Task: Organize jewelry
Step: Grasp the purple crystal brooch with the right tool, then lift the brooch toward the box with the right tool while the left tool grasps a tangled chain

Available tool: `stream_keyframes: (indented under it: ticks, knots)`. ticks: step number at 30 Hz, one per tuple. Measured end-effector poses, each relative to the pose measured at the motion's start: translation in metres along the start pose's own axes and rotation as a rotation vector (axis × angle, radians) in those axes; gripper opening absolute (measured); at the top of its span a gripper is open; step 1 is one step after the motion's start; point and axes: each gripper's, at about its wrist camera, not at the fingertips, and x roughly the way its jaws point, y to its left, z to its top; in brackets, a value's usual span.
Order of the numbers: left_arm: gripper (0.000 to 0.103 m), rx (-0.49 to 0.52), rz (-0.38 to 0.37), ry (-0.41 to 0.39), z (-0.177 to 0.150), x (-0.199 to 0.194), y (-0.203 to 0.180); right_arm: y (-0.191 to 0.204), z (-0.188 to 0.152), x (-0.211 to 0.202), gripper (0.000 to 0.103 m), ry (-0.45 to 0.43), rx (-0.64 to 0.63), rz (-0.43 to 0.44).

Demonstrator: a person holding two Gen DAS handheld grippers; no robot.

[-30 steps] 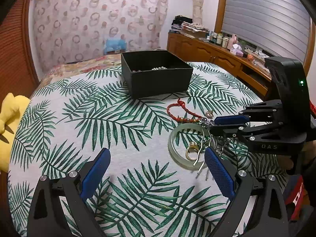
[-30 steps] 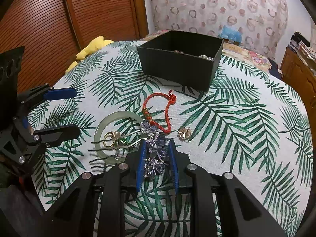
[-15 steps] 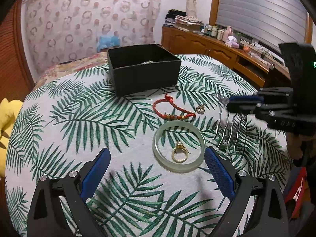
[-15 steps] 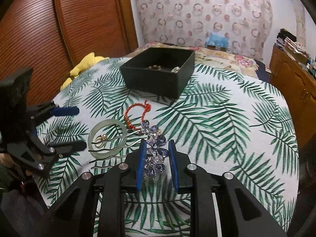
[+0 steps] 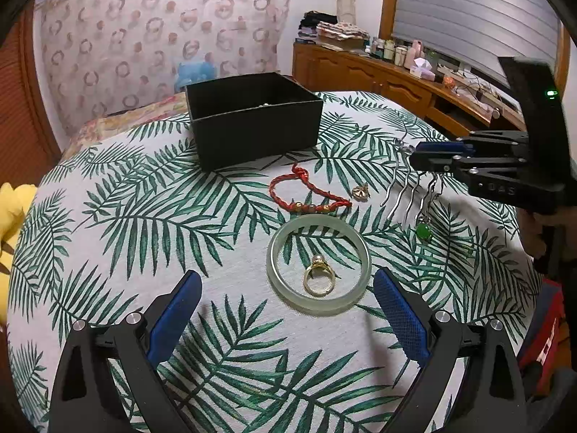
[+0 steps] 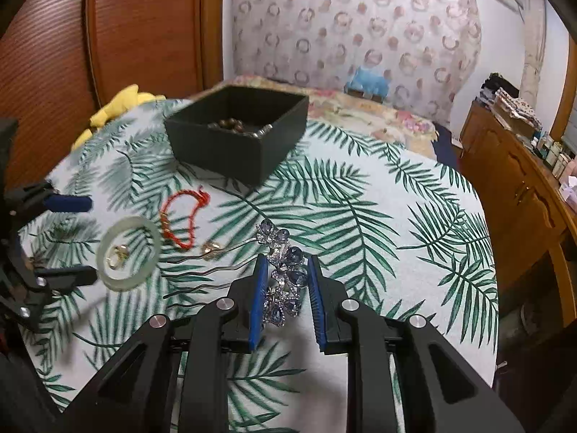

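My right gripper (image 6: 287, 261) is shut on a hair comb (image 6: 285, 281) with blue crystal flowers, its metal tines pointing left above the cloth. In the left wrist view that gripper (image 5: 414, 155) sits at the right, and the comb's tines (image 5: 404, 195) hang down. A green bead (image 5: 423, 231) on a thin chain seems caught on them. On the table lie a pale jade bangle (image 5: 319, 265) with a gold ring (image 5: 319, 281) inside it, a red braided bracelet (image 5: 306, 198) and a small gold charm (image 5: 360, 192). My left gripper (image 5: 286, 278) is open, just short of the bangle.
An open black box (image 5: 252, 126) with beads inside (image 6: 230, 124) stands at the far side of the round table's palm-leaf cloth (image 5: 144, 216). A yellow soft toy (image 5: 10, 209) sits past the left edge. A wooden sideboard (image 5: 378, 75) runs along the right wall.
The right gripper has lifted the comb off the bangle and carried it up and to the right. The bangle and ring now lie uncovered. The left gripper has stayed open and hardly moved.
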Motion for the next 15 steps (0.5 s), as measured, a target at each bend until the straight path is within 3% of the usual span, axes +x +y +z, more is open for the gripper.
stream_keyframes:
  ticks: [7, 15]
  knots:
    - [0.092, -0.009, 0.002, -0.006, -0.001, -0.002, 0.004, -0.025, -0.002, 0.011, 0.026, 0.054, 0.076, 0.033]
    - [0.092, -0.012, -0.006, -0.006, -0.004, -0.003, 0.006, -0.044, 0.004, -0.001, 0.027, 0.027, 0.112, 0.043]
